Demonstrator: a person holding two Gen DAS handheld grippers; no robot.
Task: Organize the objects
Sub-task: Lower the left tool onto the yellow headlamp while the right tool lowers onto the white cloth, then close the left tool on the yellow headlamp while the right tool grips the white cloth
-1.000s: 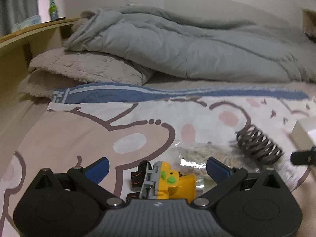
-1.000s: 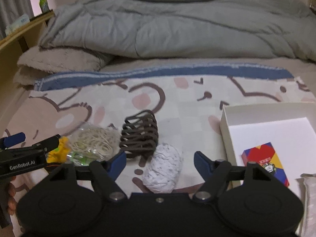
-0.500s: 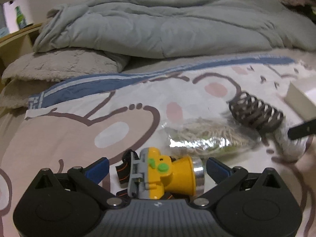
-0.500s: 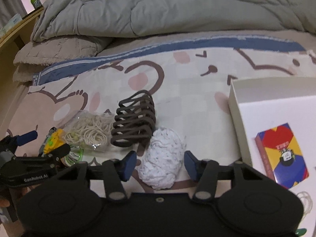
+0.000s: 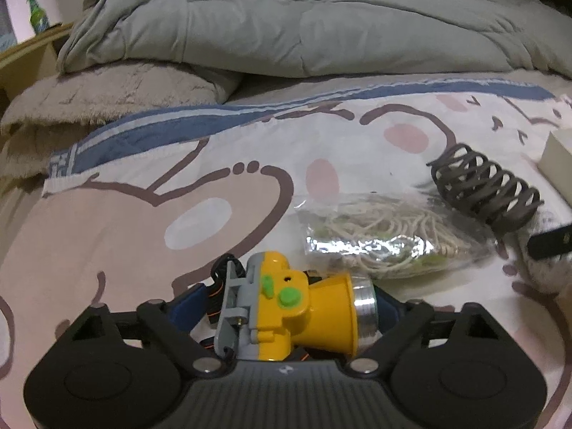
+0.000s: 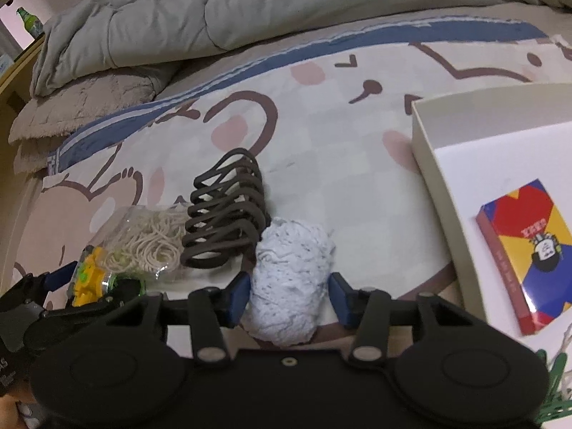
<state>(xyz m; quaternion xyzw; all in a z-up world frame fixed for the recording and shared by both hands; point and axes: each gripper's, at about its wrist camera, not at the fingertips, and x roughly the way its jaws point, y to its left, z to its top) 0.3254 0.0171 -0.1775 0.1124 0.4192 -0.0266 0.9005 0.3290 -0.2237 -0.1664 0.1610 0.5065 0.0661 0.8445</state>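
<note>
My left gripper [image 5: 286, 309] is shut on a yellow headlamp [image 5: 307, 316] with green buttons and a silver rim, low over the bed sheet. It also shows in the right wrist view [image 6: 85, 280]. My right gripper [image 6: 289, 295] is shut on a white speckled cloth bundle [image 6: 289, 286] lying on the sheet. A brown spiral hair clip [image 6: 225, 214] lies just behind the bundle; it also shows in the left wrist view [image 5: 486, 189]. A clear bag of cream rubber bands [image 5: 386, 239] lies between headlamp and clip.
A white open box [image 6: 429, 164] stands at the right and holds a red, yellow and blue card pack [image 6: 522, 257]. A grey quilt [image 5: 304, 21] and beige pillows [image 5: 107, 96] lie at the back. A wooden shelf with a green bottle [image 5: 37, 18] is far left.
My left gripper has closed on the headlamp, which now sits closer and higher between the fingers. My right gripper moved forward and down and closed on the white bundle.
</note>
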